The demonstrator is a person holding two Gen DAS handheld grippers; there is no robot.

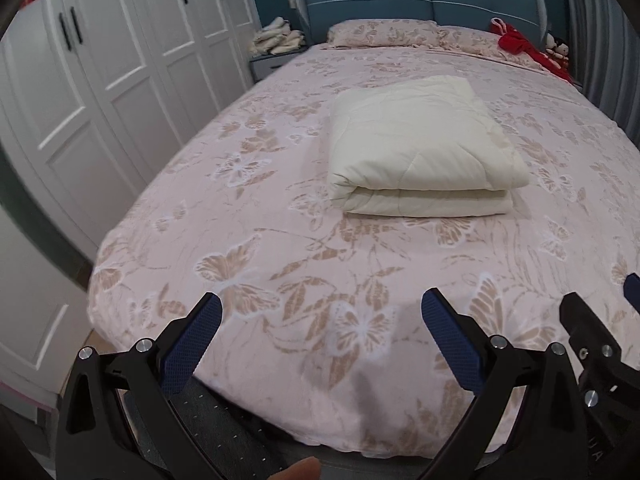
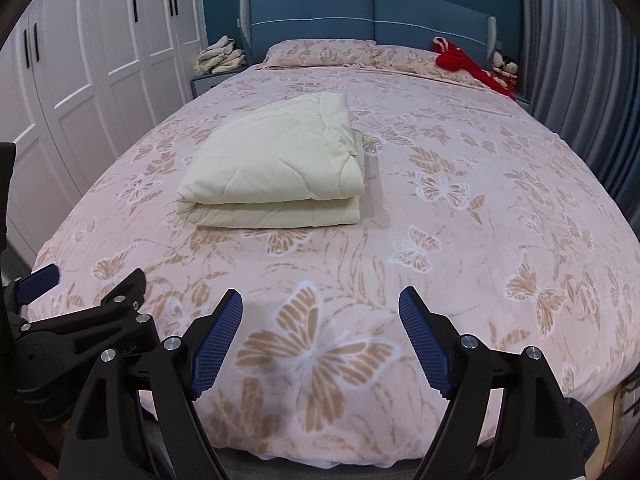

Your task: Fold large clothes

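A cream quilt (image 1: 420, 148) lies folded into a thick rectangular stack in the middle of the bed (image 1: 280, 264); it also shows in the right wrist view (image 2: 280, 164). My left gripper (image 1: 320, 312) is open and empty, held over the foot of the bed, well short of the quilt. My right gripper (image 2: 320, 308) is open and empty beside it, also over the foot end. The right gripper's finger shows at the right edge of the left wrist view (image 1: 592, 332).
The pink butterfly-print bedspread (image 2: 440, 240) covers the bed. Two pillows (image 2: 320, 52) and a red garment (image 2: 460, 62) lie by the blue headboard. A white wardrobe (image 1: 100, 80) stands left. A nightstand holds folded cloths (image 2: 220, 56). Grey curtains (image 2: 580, 60) hang right.
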